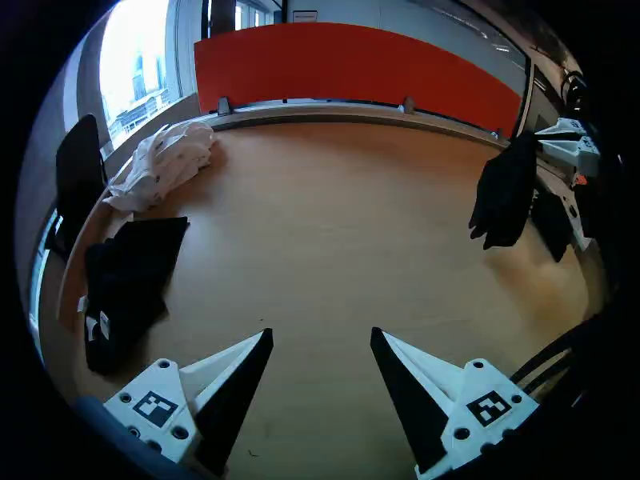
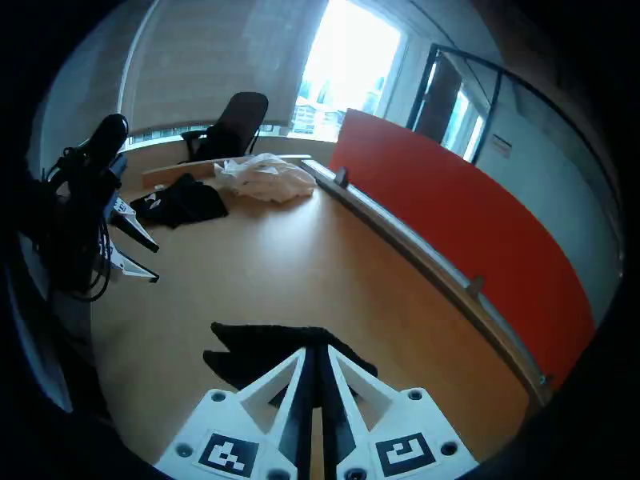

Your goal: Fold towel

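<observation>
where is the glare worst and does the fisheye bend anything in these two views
Left gripper view: the window is blown out white, and the red panel bows from the fisheye. Right gripper view: the window glares too, the black towel shows no fold detail, and shadows on the desk are soft.

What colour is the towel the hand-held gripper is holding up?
Black. The towel shows best in the left gripper view.
</observation>
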